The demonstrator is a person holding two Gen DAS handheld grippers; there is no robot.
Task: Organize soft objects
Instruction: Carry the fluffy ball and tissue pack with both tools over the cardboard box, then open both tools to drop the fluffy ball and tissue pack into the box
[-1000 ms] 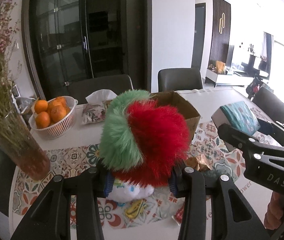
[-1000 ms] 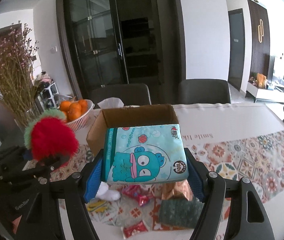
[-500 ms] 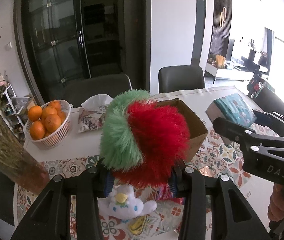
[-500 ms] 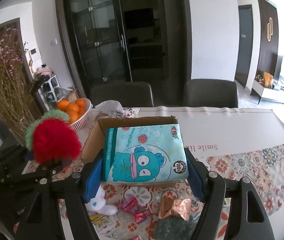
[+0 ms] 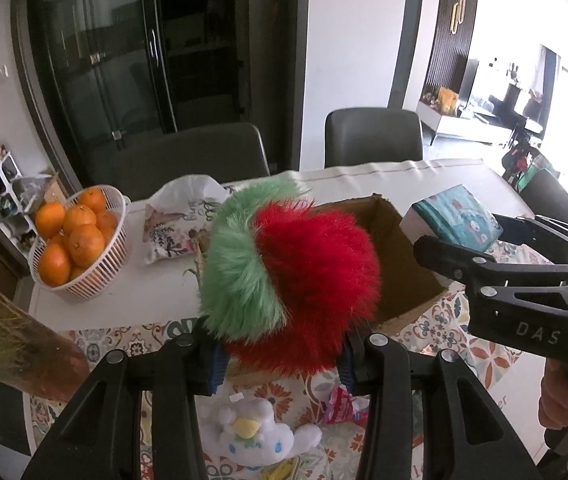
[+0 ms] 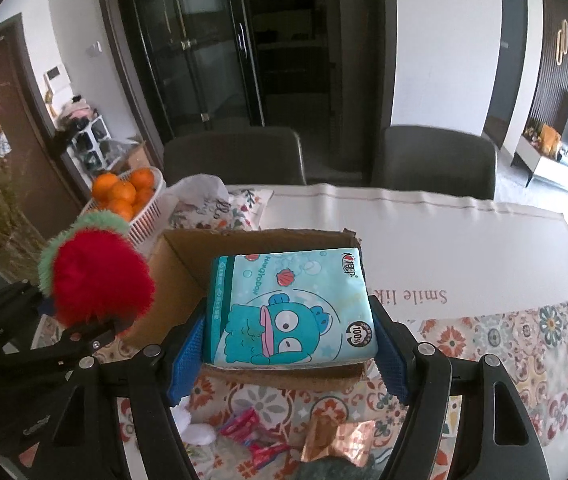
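Holding a red-and-green pompom (image 5: 288, 280), the left gripper (image 5: 280, 360) pinches it over the near-left edge of the open cardboard box (image 6: 176, 264), presumably for dropping in. The right gripper (image 6: 290, 352) clamps a tissue pack (image 6: 288, 308) flat above the box's near wall; a white plush (image 5: 252, 436) lies on the table near the box.

white plush toy (image 5: 254, 438): partly behind left claw | cardboard box (image 6: 180, 256): interior mostly hidden by tissue pack (image 6: 288, 308)
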